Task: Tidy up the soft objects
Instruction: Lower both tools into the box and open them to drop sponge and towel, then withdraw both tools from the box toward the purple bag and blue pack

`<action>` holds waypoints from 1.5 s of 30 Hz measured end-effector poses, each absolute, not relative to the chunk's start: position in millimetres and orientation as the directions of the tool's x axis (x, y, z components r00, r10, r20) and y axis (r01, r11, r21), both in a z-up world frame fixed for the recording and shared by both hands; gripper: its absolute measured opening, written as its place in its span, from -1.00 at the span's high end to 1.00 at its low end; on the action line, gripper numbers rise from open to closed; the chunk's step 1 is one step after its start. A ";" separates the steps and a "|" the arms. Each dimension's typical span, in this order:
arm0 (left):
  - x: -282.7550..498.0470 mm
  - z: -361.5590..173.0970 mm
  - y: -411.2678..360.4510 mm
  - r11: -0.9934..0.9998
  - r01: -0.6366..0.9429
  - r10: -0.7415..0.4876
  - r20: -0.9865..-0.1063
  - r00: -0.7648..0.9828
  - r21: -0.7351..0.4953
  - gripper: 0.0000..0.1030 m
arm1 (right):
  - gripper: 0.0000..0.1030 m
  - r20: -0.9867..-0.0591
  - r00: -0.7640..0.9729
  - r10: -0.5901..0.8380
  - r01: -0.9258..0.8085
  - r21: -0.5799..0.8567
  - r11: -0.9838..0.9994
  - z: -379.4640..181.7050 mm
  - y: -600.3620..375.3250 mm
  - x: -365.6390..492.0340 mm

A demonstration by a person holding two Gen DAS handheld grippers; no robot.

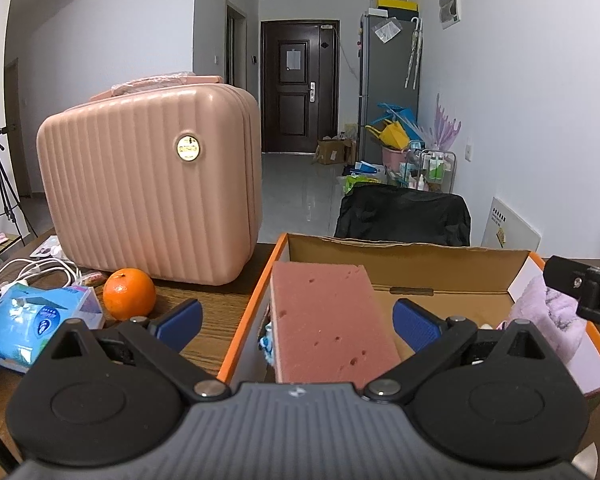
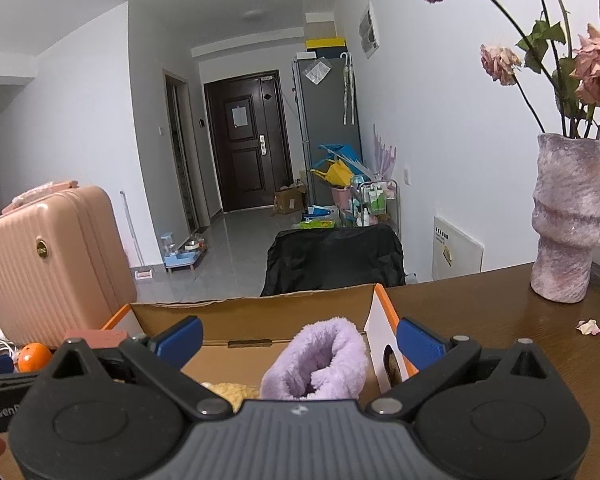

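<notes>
In the left wrist view, the left gripper (image 1: 298,322) stands with its jaws spread as wide as they go, the blue pads (image 1: 180,322) clear of the pink sponge (image 1: 326,328) that lies between them and grips nothing. The sponge leans on edge against the left wall of the orange-rimmed cardboard box (image 1: 404,264), with a bit of blue-and-white knit just showing under its left side. Its pitted, porous face suggests a light, springy block that will squash under the pads and spring back, so a hold across its two broad faces near the middle seems soundest. On the wooden table (image 1: 216,308) beside the box sit an orange (image 1: 129,294), a tissue pack (image 1: 32,322) and a pink case (image 1: 148,184). In the right wrist view, the right gripper (image 2: 300,338) is likewise fully spread and empty, with the rolled lilac fleece (image 2: 320,364) standing in the box's (image 2: 260,312) right end between its fingers and untouched. The fleece looks very light, limp and plush, likely to sag or unroll, so pinching the thick rolled body rather than a loose edge seems wise. A tan fuzzy item (image 2: 232,392) lies just left of it, mostly hidden.
</notes>
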State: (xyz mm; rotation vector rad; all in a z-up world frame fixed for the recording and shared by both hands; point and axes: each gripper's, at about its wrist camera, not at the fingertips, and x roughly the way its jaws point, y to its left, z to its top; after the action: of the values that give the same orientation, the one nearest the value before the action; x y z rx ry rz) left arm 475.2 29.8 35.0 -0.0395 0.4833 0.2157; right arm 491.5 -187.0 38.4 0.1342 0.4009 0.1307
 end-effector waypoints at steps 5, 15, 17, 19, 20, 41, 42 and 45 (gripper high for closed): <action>462.3 37.0 30.7 0.976 -0.217 0.199 -0.456 0.868 0.013 -1.00 | -1.00 -0.368 0.917 0.153 -0.103 0.152 0.983 41.0 -189.6 478.3; 434.7 37.8 30.1 0.976 -0.215 0.206 -0.436 0.876 0.029 -1.00 | -1.00 -0.356 0.922 0.154 -0.112 0.136 0.984 41.7 -192.8 450.9; 429.1 37.9 31.0 0.977 -0.213 0.203 -0.436 0.877 0.027 -1.00 | -1.00 -0.356 0.922 0.153 -0.116 0.124 0.986 40.7 -192.1 445.1; 422.1 37.3 31.4 0.978 -0.209 0.198 -0.434 0.879 0.022 -1.00 | -1.00 -0.354 0.922 0.154 -0.121 0.113 0.986 40.5 -192.6 438.7; 419.0 37.4 31.2 0.977 -0.212 0.201 -0.433 0.879 0.024 -1.00 | -1.00 -0.353 0.922 0.157 -0.125 0.111 0.986 40.4 -193.0 435.3; 350.7 34.7 47.2 0.982 -0.186 0.184 -0.380 0.907 0.030 -1.00 | -1.00 -0.323 0.924 0.206 -0.203 0.042 0.978 25.6 -201.1 358.2; 347.4 34.2 47.5 0.982 -0.185 0.184 -0.378 0.907 0.034 -1.00 | -1.00 -0.327 0.922 0.209 -0.209 0.037 0.977 24.0 -200.5 355.4; 336.9 33.0 48.9 0.984 -0.177 0.177 -0.375 0.910 0.037 -1.00 | -1.00 -0.336 0.918 0.211 -0.219 0.015 0.976 18.1 -198.5 344.8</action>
State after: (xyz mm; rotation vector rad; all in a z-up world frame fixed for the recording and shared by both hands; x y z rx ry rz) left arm 336.9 48.9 33.0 0.0024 0.3870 0.1825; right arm 344.8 -198.5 18.1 -0.0235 0.3434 0.2208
